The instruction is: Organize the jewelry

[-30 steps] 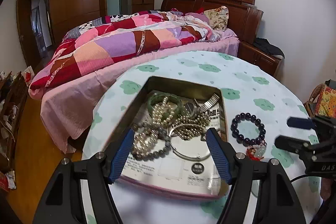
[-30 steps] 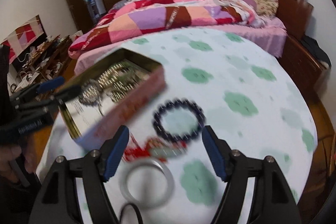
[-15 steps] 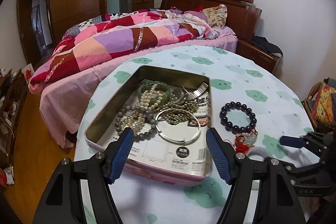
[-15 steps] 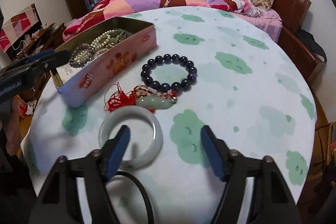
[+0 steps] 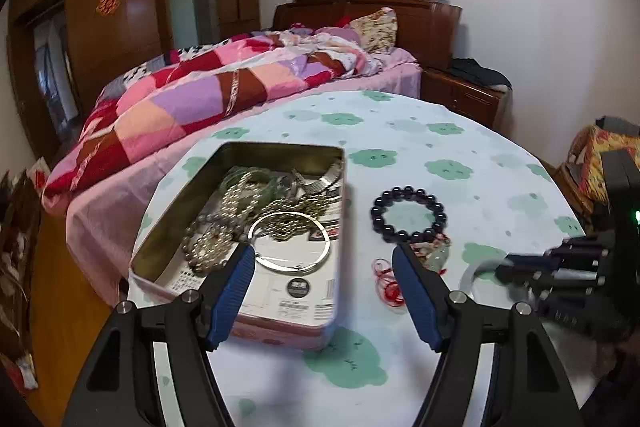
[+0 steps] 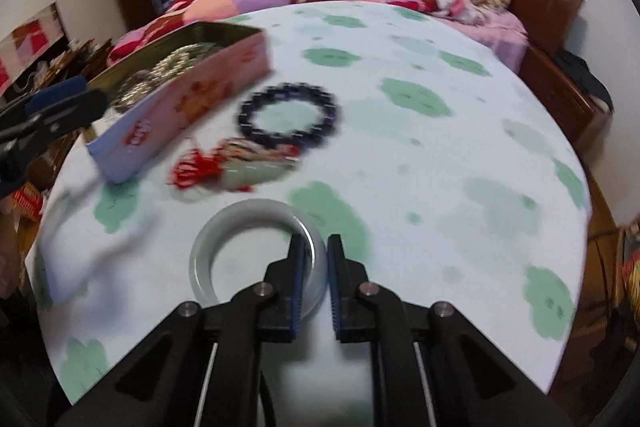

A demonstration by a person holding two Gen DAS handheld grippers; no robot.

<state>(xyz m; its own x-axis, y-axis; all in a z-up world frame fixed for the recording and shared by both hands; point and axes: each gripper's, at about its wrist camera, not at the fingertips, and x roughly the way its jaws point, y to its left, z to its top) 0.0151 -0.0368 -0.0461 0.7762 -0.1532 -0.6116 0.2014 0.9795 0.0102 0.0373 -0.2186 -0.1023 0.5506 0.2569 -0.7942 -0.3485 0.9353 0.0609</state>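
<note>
An open pink tin (image 5: 236, 323) holds pearl strands (image 5: 208, 247), a silver bangle (image 5: 288, 268) and several other pieces. Right of the tin, a dark bead bracelet (image 5: 378, 217) lies flat on the table, and a jade pendant on red cord (image 5: 436, 255) rests just in front of it. My left gripper (image 5: 323, 249) hangs open over the tin's near end with nothing in it. My right gripper (image 6: 316, 239) is closing its jaws across the right rim of a pale jade bangle (image 6: 204, 259), which lies flat on the table. The rim sits between the pads.
The round table (image 5: 440, 155) wears a white cloth with green cloud prints. A bed with a patchwork quilt (image 5: 200, 95) stands just beyond the table, with a wooden nightstand (image 5: 464, 95) at its head. In the right wrist view the tin (image 6: 192, 99) sits far left.
My right gripper has dropped toward the pale bangle and its jaws have gone from wide apart to narrow around the rim. The left gripper has drifted back and right, still open.
</note>
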